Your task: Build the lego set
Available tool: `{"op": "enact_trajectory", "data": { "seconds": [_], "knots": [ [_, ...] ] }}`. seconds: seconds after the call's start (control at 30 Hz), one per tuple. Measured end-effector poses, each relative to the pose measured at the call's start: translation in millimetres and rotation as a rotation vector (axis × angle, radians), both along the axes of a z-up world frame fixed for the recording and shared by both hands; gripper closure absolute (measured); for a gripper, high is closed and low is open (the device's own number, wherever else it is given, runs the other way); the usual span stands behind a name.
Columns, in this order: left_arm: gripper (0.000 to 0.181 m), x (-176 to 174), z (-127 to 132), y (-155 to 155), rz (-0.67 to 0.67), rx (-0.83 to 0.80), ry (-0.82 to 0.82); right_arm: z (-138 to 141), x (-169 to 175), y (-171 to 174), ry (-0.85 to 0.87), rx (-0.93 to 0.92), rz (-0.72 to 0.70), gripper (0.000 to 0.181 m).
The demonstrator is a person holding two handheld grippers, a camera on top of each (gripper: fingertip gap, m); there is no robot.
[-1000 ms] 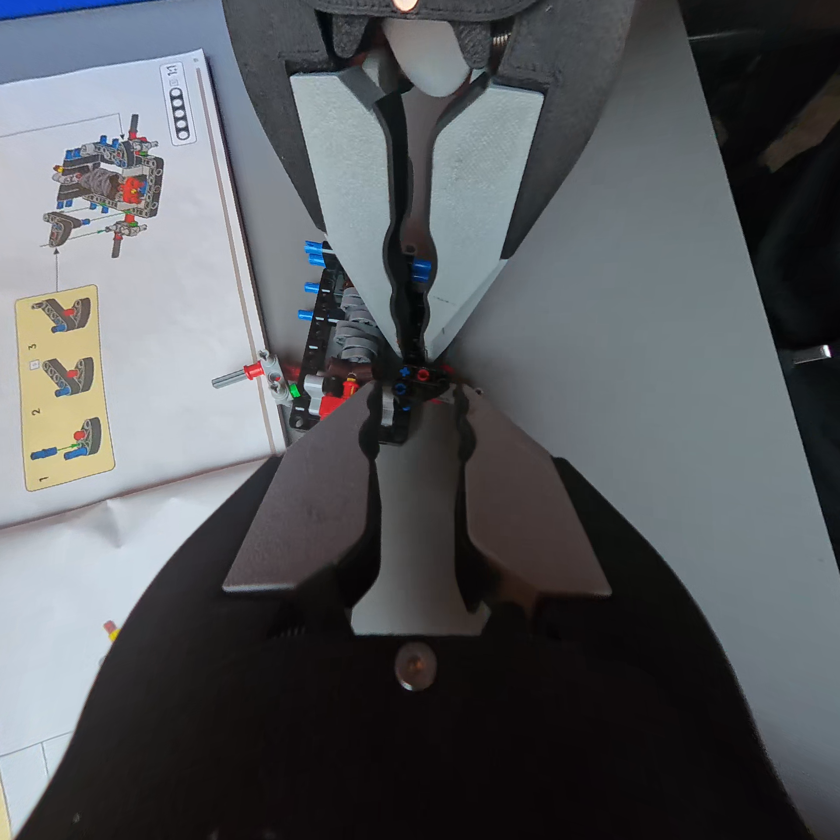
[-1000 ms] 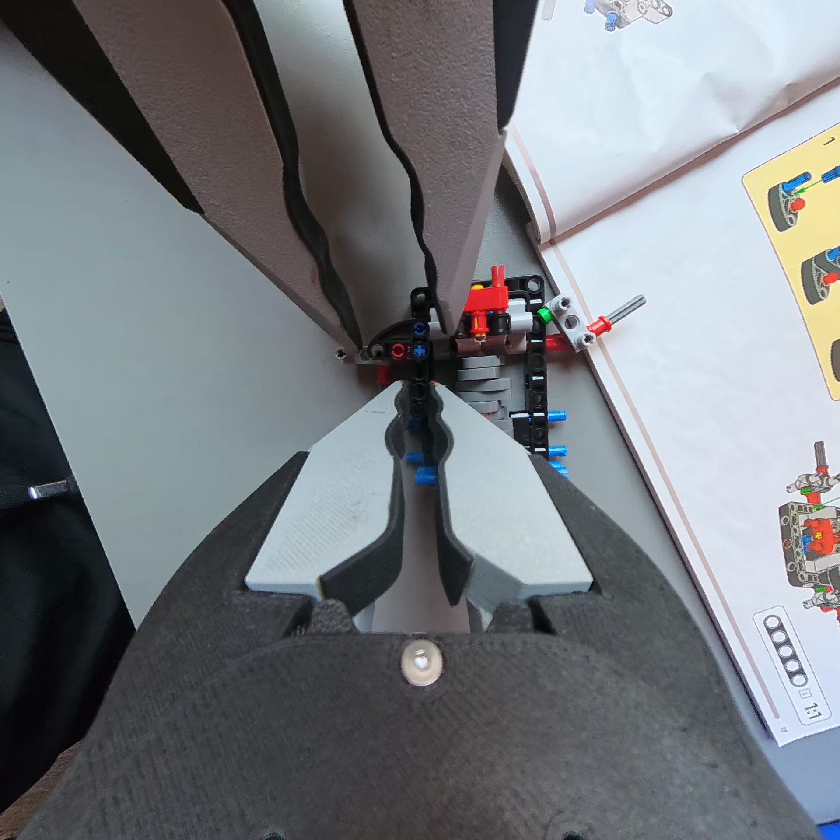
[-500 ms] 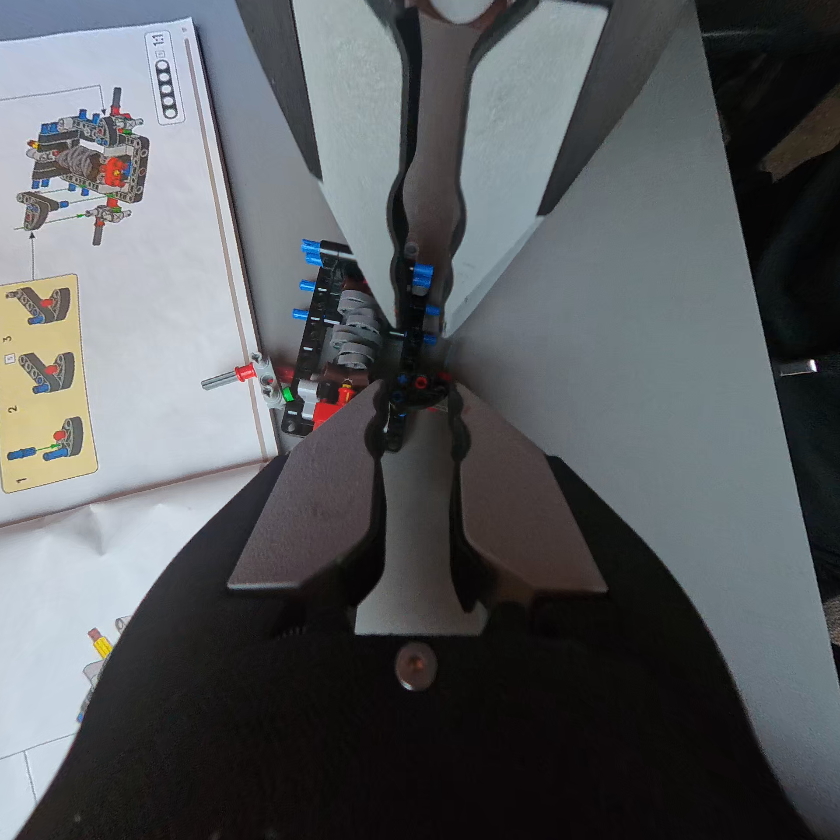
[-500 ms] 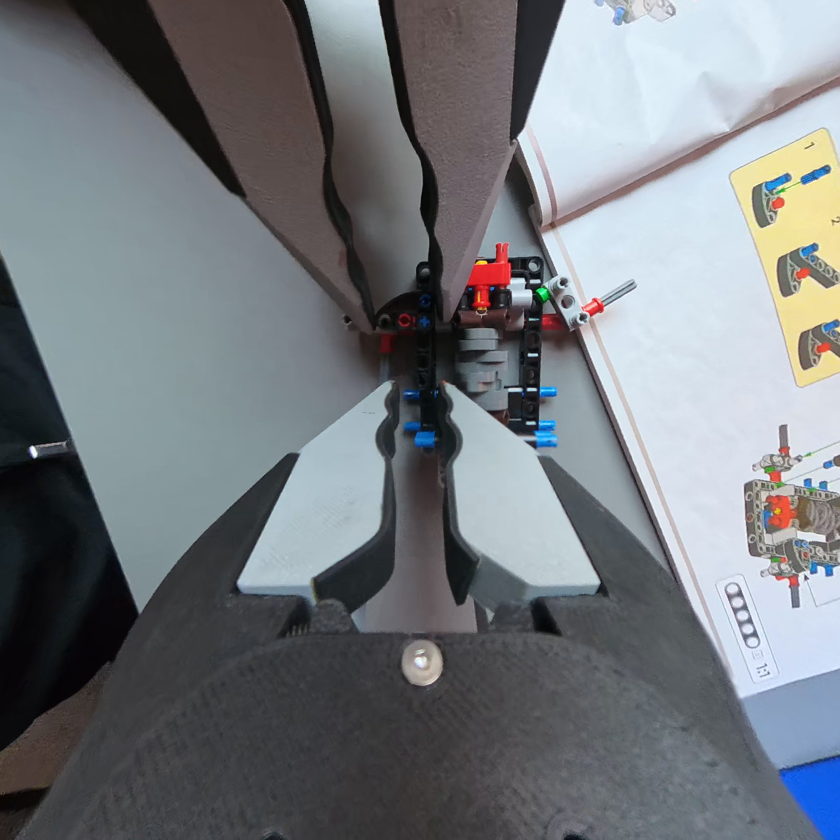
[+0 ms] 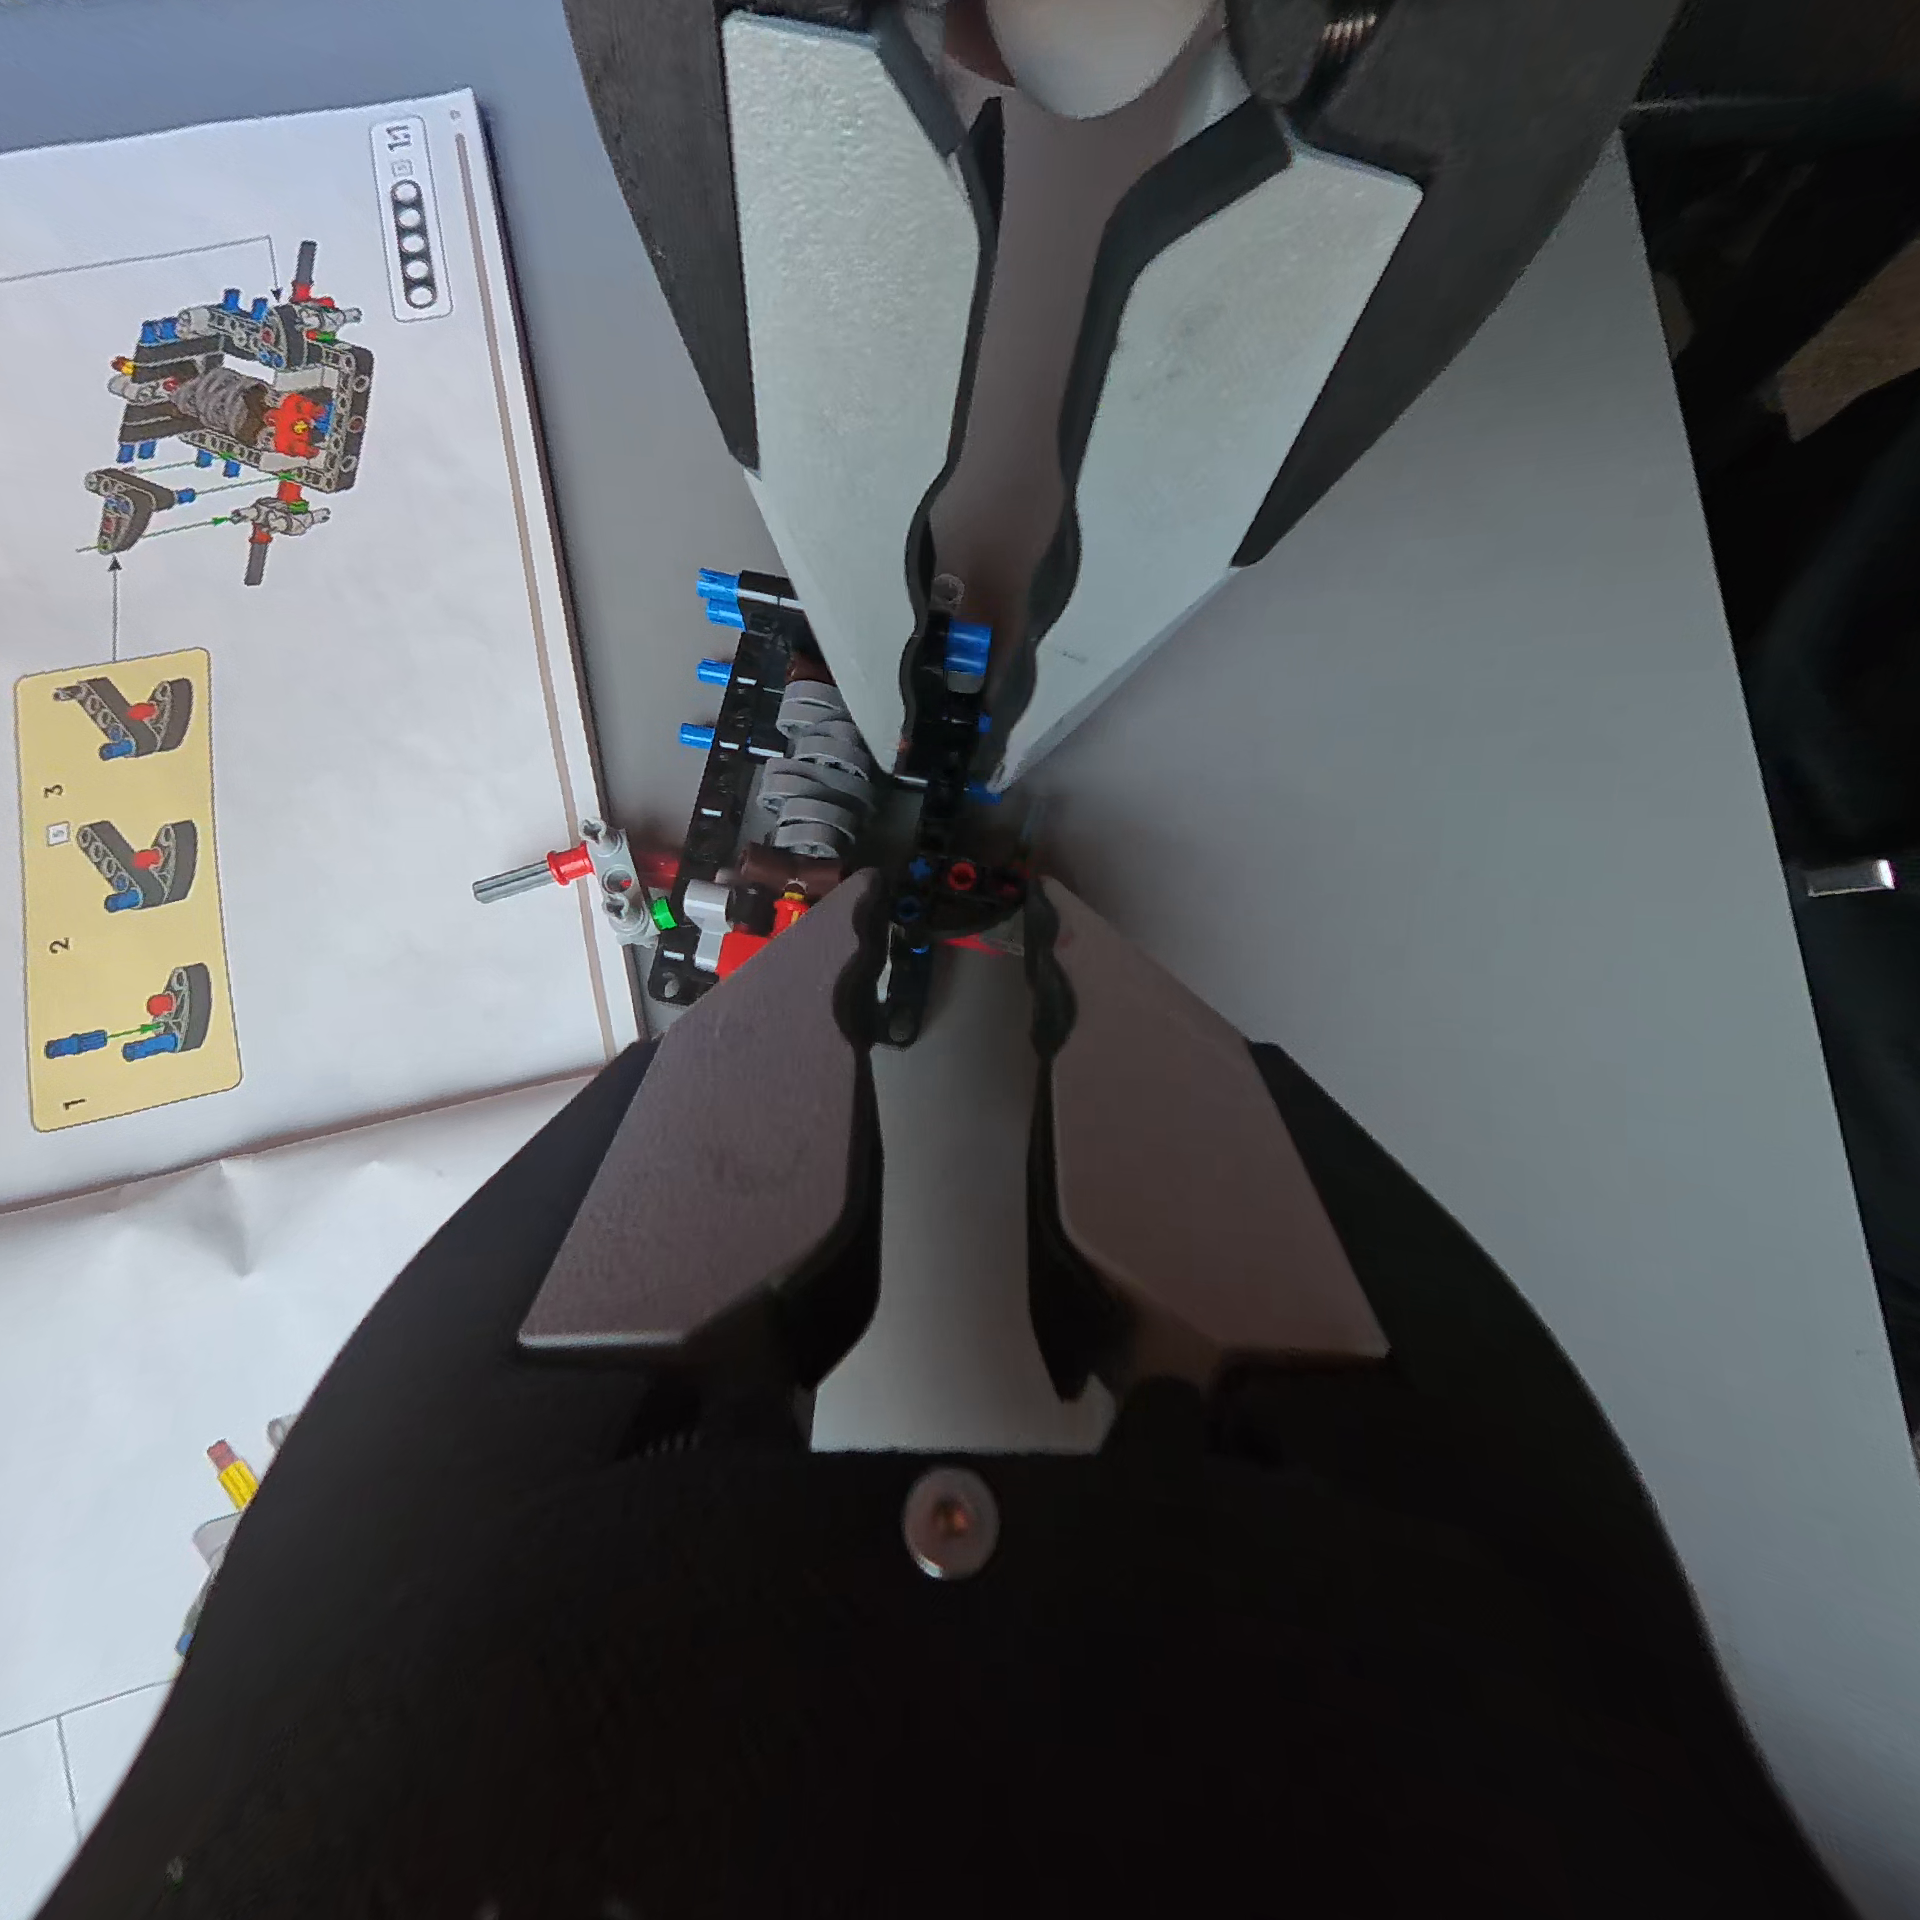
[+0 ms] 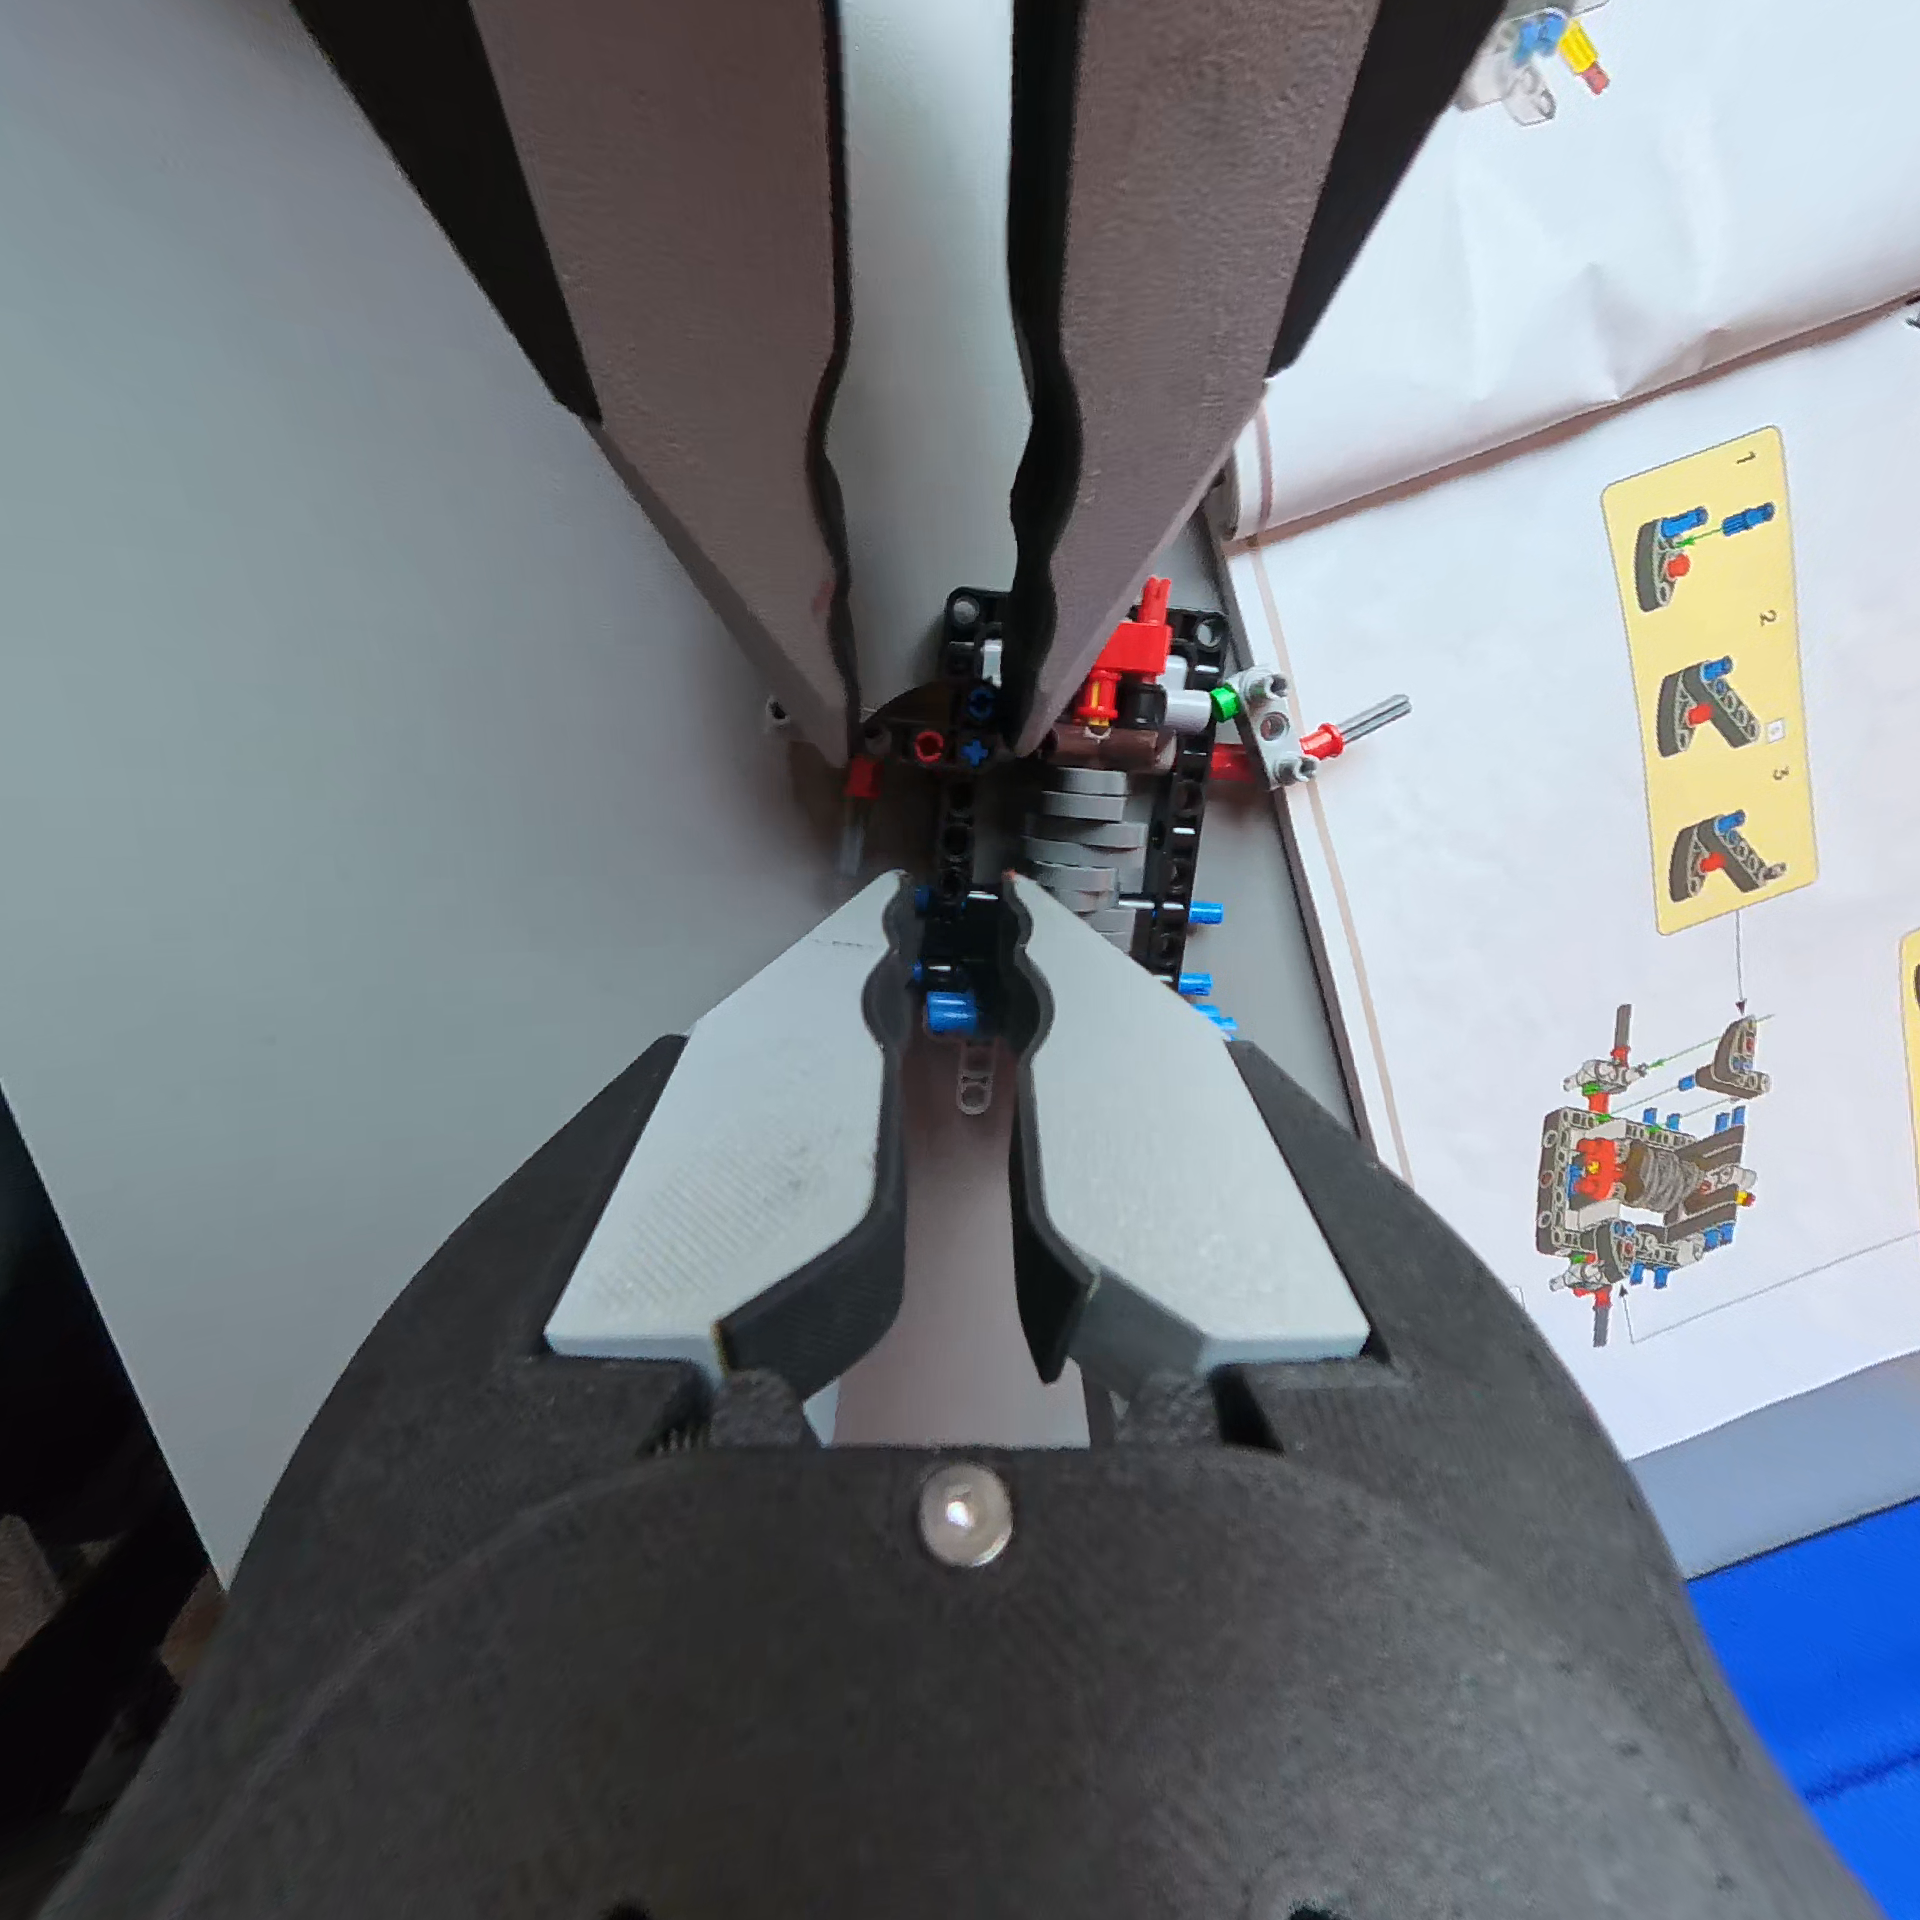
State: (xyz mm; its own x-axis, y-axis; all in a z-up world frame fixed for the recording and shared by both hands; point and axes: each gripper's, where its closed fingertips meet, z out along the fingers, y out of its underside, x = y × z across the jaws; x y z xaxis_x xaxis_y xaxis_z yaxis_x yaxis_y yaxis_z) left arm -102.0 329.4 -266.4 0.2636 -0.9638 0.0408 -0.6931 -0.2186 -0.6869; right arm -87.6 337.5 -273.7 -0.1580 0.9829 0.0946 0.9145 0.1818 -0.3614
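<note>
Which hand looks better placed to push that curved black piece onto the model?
Left, probably. The left gripper has its jaws closed on the curved black piece, while the right gripper clamps the model by its black beam, steadying it.

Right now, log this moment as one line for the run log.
left gripper: around curved black piece | right gripper: shut on black frame | model on table | manual beside it

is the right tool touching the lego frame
Touching. The right wrist view shows the right tool with both fingertips closed against the black beam of the lego frame, no gap either side.
</note>
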Motion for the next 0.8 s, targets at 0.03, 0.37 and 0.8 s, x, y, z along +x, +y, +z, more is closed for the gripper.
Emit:
{"op": "enact_trajectory", "data": {
  "seconds": [0.03,0.37,0.8],
  "knots": [
    [0.159,0.4,0.6,0.2,0.005,0.002,-0.007,0.6,0.1,1.6,0.003,-0.004,-0.005,0.172],
    [0.159,-0.6,4.2,1.1,-0.02,0.039,-0.013,-1.6,-4.0,-0.3,0.052,-0.023,0.013,0.177],
    [0.159,0.6,5.1,2.1,-0.045,0.09,-0.049,-2.9,-2.5,0.7,0.043,0.02,0.019,0.176]
  ]
}}
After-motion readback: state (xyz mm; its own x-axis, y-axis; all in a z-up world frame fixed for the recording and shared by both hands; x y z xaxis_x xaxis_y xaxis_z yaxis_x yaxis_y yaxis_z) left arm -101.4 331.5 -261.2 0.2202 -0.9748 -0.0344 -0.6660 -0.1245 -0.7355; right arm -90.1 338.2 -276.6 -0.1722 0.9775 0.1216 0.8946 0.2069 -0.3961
